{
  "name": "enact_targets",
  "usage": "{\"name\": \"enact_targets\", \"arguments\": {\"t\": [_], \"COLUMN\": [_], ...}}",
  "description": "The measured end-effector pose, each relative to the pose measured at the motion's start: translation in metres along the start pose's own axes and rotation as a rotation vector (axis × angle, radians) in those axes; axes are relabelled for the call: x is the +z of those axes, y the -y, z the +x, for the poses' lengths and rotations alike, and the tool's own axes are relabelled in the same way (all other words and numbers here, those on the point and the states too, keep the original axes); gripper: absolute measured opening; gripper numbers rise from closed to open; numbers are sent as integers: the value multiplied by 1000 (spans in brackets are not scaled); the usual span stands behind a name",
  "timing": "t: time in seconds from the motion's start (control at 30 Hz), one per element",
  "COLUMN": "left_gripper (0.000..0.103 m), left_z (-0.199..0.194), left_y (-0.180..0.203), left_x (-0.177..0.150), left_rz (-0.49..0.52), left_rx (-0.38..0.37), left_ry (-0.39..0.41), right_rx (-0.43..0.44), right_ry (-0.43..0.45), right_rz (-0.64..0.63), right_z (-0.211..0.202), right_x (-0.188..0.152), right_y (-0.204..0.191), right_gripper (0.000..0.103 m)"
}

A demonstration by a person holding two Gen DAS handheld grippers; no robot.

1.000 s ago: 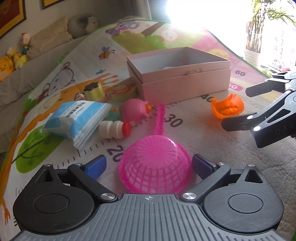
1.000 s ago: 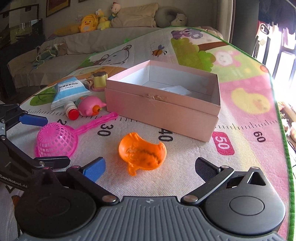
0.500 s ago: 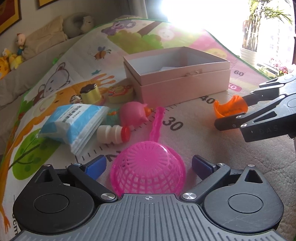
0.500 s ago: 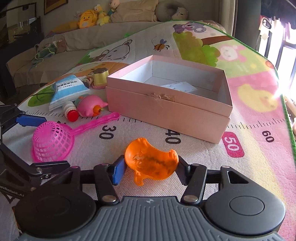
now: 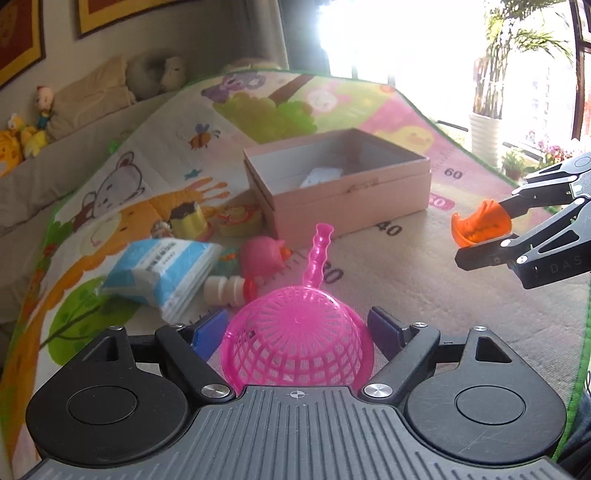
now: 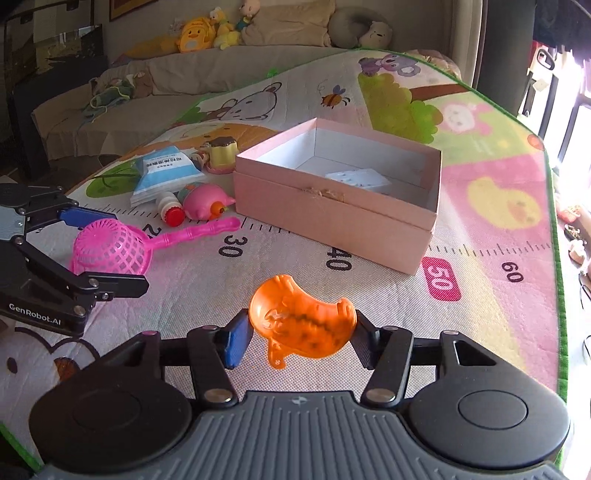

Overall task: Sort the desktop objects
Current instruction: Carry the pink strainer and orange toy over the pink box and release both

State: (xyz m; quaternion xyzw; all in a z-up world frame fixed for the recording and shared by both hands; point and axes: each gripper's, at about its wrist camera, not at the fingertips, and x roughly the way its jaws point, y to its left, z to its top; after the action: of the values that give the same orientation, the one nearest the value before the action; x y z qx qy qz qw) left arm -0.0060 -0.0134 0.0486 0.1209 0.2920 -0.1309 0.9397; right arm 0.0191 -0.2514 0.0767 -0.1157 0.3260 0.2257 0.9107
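My right gripper (image 6: pixel 301 338) is shut on an orange duck-shaped mould (image 6: pixel 303 325) and holds it above the mat; it also shows in the left wrist view (image 5: pixel 480 227). My left gripper (image 5: pixel 297 326) is shut on the bowl of a pink plastic strainer (image 5: pixel 295 347), its handle pointing away; the strainer also shows in the right wrist view (image 6: pixel 110 247). An open pink box (image 6: pixel 332 210) with a white card inside stands on the mat beyond both; it shows in the left wrist view (image 5: pixel 351 195) too.
On the play mat (image 6: pixel 480 184) left of the box lie a blue-white packet (image 5: pixel 162 266), a small white bottle with a red cap (image 5: pixel 229 290), a pink pig toy (image 5: pixel 262 254), a yellow cup (image 5: pixel 186 219) and a round toy (image 5: pixel 238 219). A sofa with plush toys (image 6: pixel 207 33) stands behind.
My right gripper closed on the orange mould and lifted it off the mat. My left gripper narrowed onto the pink strainer's bowl and raised it a little.
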Motion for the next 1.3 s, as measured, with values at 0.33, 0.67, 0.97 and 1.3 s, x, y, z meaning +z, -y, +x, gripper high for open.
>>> {"name": "enact_targets", "arguments": {"t": [0.33,0.67,0.97,1.3], "left_gripper": [88,95,100,103], "left_z": [-33,112,77,39], "left_y": [9,4,-25,-50], "left_x": [104,165,80,0], "left_rz": [67,-173,-98,-79], "left_rx": [71,-166,24,100], "left_ry": [299,131,115,40], "right_rx": [-96,-170,-83,-20], "right_ry": [322,282,137,-114], "right_rz": [102,183,163,274], "right_z": [-96,-50,22,99], "right_x": [75,99,117,123], "right_y": [55,107,107,102], "right_gripper": [56,56,56,69]}}
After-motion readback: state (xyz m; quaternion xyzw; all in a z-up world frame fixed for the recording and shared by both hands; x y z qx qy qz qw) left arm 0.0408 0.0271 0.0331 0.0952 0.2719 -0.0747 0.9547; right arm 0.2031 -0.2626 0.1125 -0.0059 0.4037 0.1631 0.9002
